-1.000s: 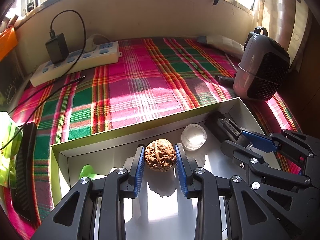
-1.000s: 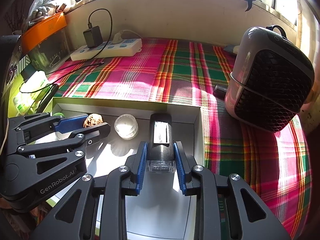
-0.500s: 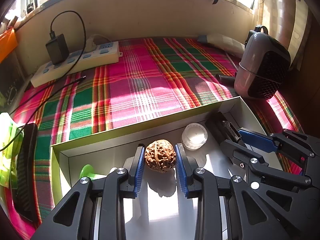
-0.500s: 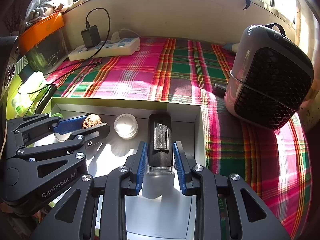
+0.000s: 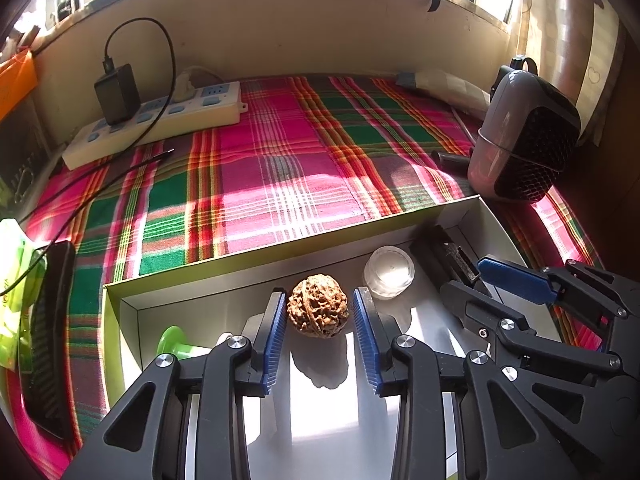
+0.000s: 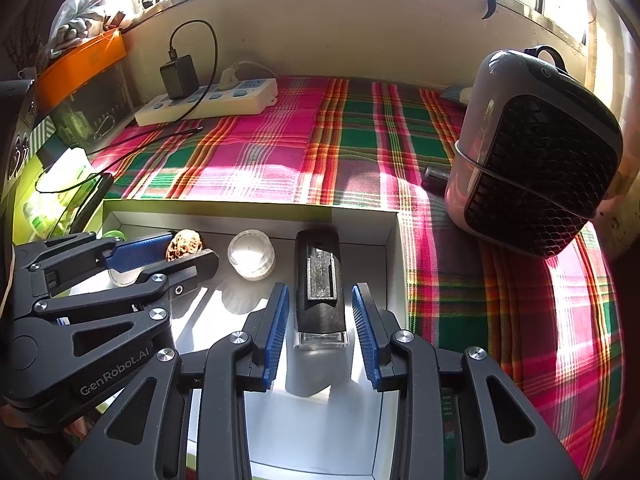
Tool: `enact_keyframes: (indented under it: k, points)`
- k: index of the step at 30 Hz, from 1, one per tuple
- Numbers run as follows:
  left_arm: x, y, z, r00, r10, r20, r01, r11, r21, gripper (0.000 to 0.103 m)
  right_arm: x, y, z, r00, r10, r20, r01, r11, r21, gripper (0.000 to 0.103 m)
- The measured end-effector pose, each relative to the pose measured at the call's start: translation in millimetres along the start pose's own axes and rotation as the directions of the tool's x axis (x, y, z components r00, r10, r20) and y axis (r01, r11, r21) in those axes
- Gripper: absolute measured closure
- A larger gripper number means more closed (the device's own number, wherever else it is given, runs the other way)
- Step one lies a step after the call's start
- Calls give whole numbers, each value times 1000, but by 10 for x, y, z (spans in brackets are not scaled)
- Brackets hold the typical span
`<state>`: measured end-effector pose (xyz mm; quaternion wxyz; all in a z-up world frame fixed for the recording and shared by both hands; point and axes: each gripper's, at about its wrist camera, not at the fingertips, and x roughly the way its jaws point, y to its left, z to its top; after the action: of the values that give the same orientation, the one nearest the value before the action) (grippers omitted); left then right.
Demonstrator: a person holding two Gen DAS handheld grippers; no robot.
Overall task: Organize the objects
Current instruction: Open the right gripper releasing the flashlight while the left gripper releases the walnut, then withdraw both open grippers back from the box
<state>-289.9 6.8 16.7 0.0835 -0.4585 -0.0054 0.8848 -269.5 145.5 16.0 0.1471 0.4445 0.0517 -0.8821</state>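
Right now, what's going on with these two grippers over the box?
A person is sorting small things into a shallow white box on a plaid cloth. The left gripper has just been opening around a walnut, which rests on the box floor with gaps either side. The right gripper has likewise been opening around a black stapler-like object lying there. A small clear jar sits between them.

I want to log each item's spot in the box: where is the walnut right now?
In the left wrist view the walnut sits on the floor of the box near its far wall, between the left tongs' open pads, with the small clear jar to its right.
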Motion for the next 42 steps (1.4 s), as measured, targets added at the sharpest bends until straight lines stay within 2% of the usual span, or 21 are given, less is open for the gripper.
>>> enact_keyframes:
  k: [8,23,42]
  points:
    - [-53,31,-15,1000,-3,8,3,1000,-15,70,-39,23,-29,1000,-2,2,2,1000,5,61]
    - [-271,39,-82,999,7,44,-7,1000,-16,69,-185,37,-96,1000,-9,21,9,1000,19,60]
    - [-706,1,-422,996,23,88,-21,1000,-19,69,-508,148,-314,998,2,60,-3,1000,27,60]
